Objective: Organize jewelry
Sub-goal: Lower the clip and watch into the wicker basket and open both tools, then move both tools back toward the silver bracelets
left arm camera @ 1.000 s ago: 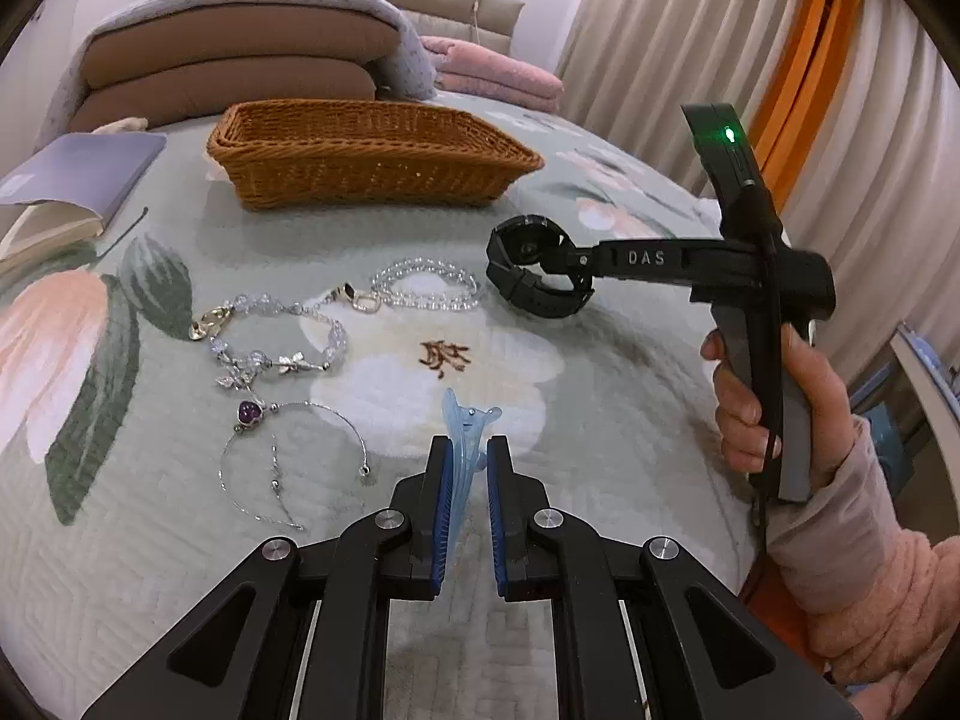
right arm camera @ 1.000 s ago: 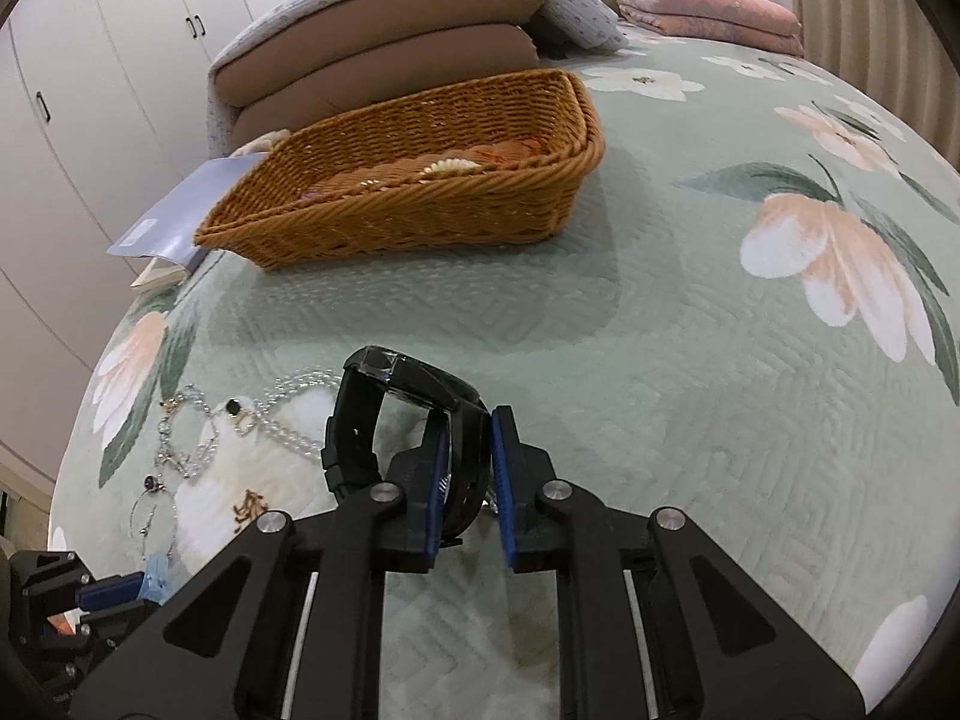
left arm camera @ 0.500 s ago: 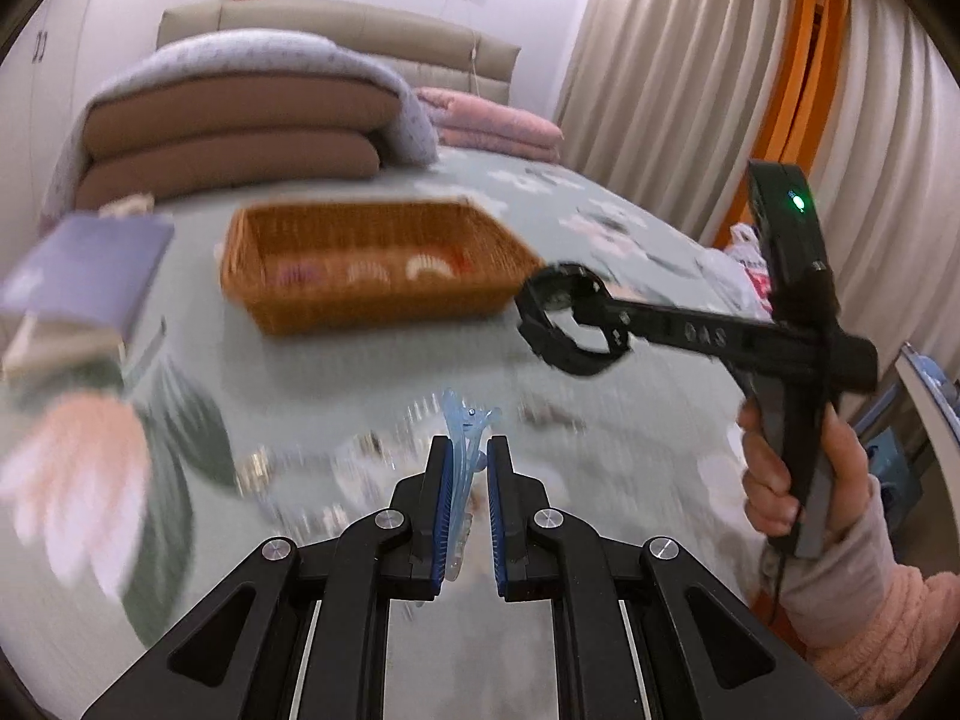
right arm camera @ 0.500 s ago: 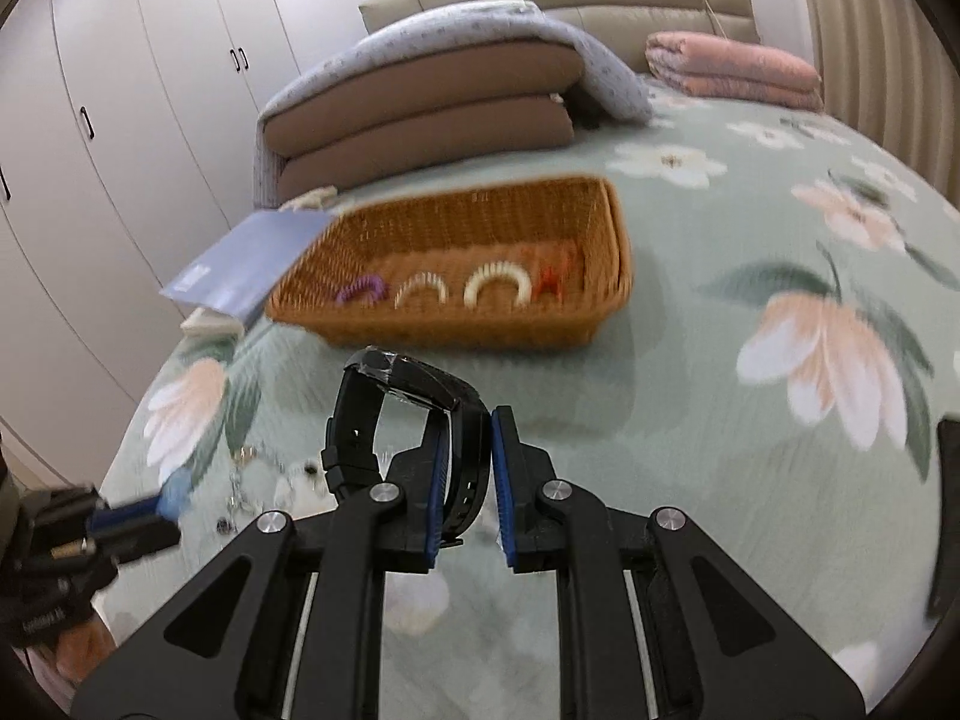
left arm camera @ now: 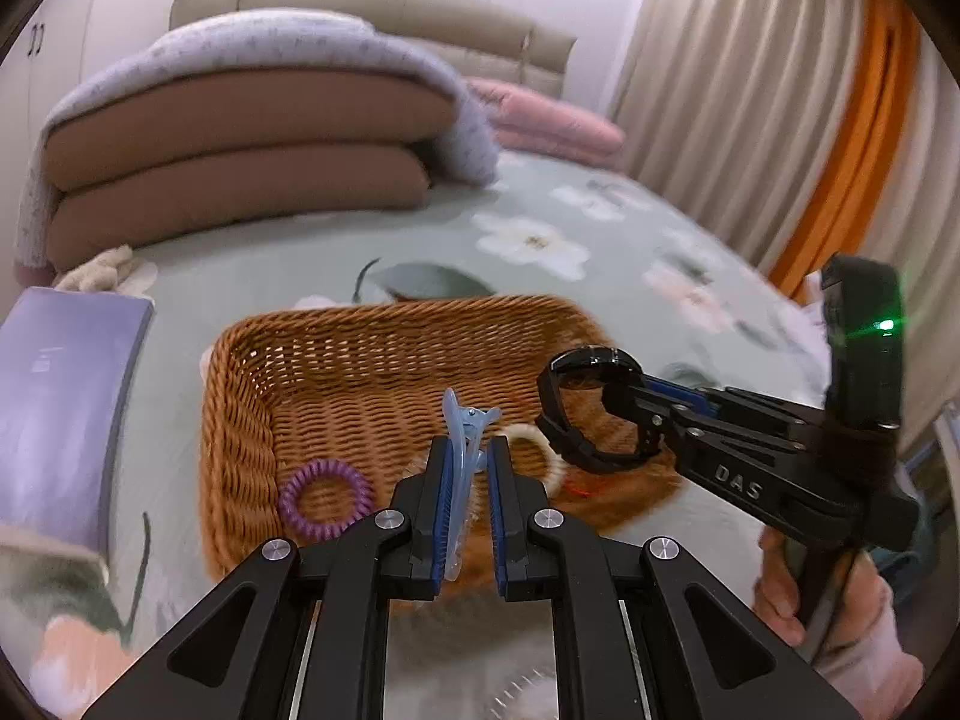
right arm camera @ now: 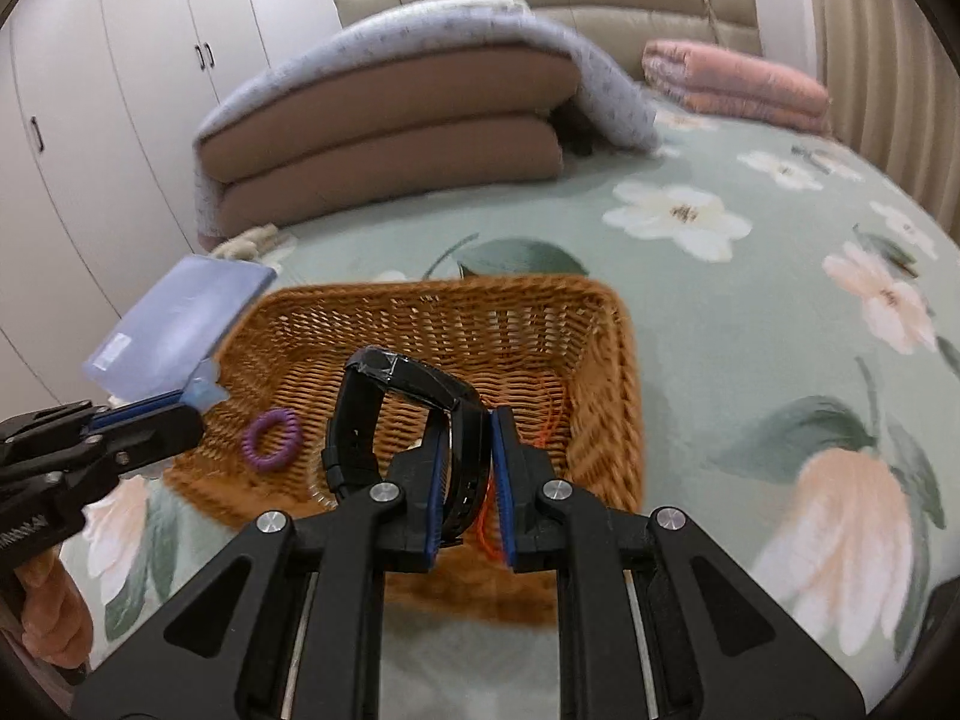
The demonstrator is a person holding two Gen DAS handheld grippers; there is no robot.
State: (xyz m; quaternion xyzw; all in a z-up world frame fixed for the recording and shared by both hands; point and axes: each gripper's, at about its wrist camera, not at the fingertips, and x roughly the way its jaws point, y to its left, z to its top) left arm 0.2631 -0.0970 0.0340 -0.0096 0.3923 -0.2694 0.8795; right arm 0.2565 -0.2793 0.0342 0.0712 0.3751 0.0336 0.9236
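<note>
My left gripper [left arm camera: 467, 459] is shut on a light blue hair clip [left arm camera: 462, 438] and hangs over the near part of the wicker basket [left arm camera: 240, 420]. My right gripper [right arm camera: 470, 441] is shut on the strap of a black watch [right arm camera: 384, 396], held above the same basket [right arm camera: 612, 372]. In the left wrist view the right gripper [left arm camera: 624, 405] reaches in from the right with the watch [left arm camera: 570, 414] over the basket's right side. A purple coil hair tie [left arm camera: 324, 499] and a cream one [left arm camera: 540, 450] lie inside, with an orange cord [right arm camera: 549, 414].
A lilac book [left arm camera: 54, 396] lies left of the basket on the green floral bedspread [right arm camera: 750, 312]. Folded brown cushions under a grey quilt [right arm camera: 390, 120] and a pink blanket [right arm camera: 738, 87] are at the back. Curtains [left arm camera: 750, 90] hang on the right.
Both grippers have risen and moved forward from above the bracelets on the bedspread to over the basket, still holding the clip and the watch.
</note>
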